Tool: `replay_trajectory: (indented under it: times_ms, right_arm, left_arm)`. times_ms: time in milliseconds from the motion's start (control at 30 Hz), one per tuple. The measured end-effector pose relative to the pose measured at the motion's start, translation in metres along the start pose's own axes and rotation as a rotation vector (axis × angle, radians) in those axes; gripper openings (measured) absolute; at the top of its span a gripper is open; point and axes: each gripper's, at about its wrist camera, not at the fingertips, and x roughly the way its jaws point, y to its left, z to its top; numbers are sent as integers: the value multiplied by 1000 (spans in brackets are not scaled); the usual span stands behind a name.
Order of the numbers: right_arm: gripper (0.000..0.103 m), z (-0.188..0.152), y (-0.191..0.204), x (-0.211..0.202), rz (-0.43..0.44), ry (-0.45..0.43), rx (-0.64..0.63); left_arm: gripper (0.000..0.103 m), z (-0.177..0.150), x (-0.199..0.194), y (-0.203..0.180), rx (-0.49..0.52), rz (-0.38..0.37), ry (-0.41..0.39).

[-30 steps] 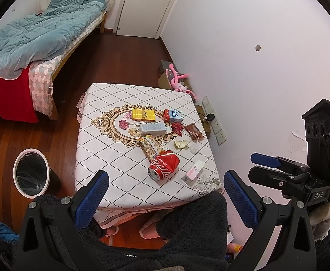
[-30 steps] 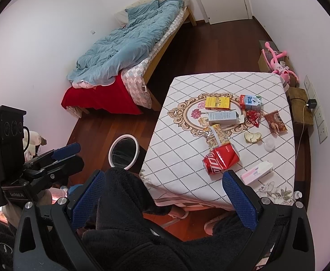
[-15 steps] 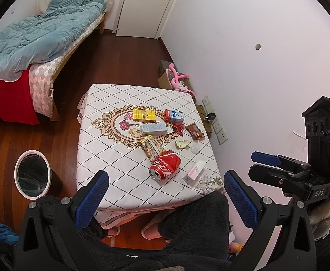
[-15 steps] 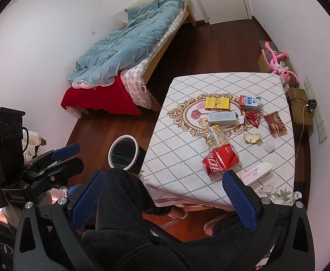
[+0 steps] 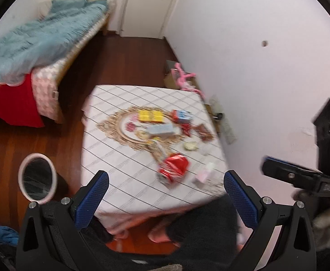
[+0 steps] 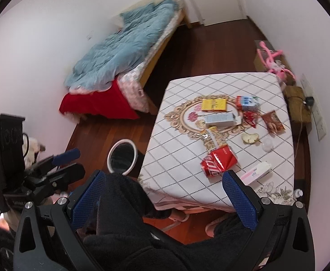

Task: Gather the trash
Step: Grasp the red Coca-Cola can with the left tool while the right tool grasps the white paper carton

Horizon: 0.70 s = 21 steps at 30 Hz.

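A table with a white diamond-pattern cloth (image 6: 178, 158) holds trash: a crushed red cola can (image 6: 219, 161), a pink-white box (image 6: 256, 172), a snack wrapper (image 6: 210, 141), a pale carton (image 6: 220, 119), a yellow box (image 6: 213, 104), a blue-red carton (image 6: 247, 102) and a brown packet (image 6: 273, 122). The can shows blurred in the left wrist view (image 5: 174, 168). A white-rimmed bin (image 6: 121, 155) stands on the floor left of the table, also in the left wrist view (image 5: 37, 179). My left gripper (image 5: 166, 199) and right gripper (image 6: 163, 199) are open and empty, held high above the table's near edge.
A bed with a blue quilt (image 6: 124, 52) and red blanket stands at the left. A pink toy (image 6: 271, 62) and boxes lie by the right wall, with wall sockets (image 6: 320, 126). A white door (image 5: 149, 6) is at the far end. Dark wooden floor (image 5: 119, 67) lies between bed and table.
Both grippers have moved a little toward the table, so it looks larger. The left wrist view is blurred from motion. Both grippers stay open and empty.
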Motion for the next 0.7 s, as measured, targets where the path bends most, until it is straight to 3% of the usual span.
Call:
replay_trajectory:
  times_ms: [100, 167, 300, 367, 500, 600, 700]
  right_arm:
    - [103, -9, -32, 16, -51, -13, 138]
    - [103, -19, -63, 39, -124, -6, 239]
    - [103, -37, -133, 94, -236, 25, 426]
    - [99, -47, -171, 131, -271, 49, 536]
    - [94, -50, -213, 183, -336, 66, 631]
    - [82, -47, -231, 212, -366, 78, 664]
    - [61, -45, -243, 235, -375, 114, 680]
  left_arm:
    - [103, 2, 34, 3, 40, 132, -5]
    - [103, 1, 77, 5, 88, 216, 30]
    - [103, -5, 150, 8, 161, 284, 139]
    - [103, -9, 185, 12, 182, 301, 196]
    - [103, -16, 243, 17, 235, 352, 292]
    - [103, -19, 265, 11, 251, 328, 342]
    - [103, -17, 277, -7, 265, 247, 368]
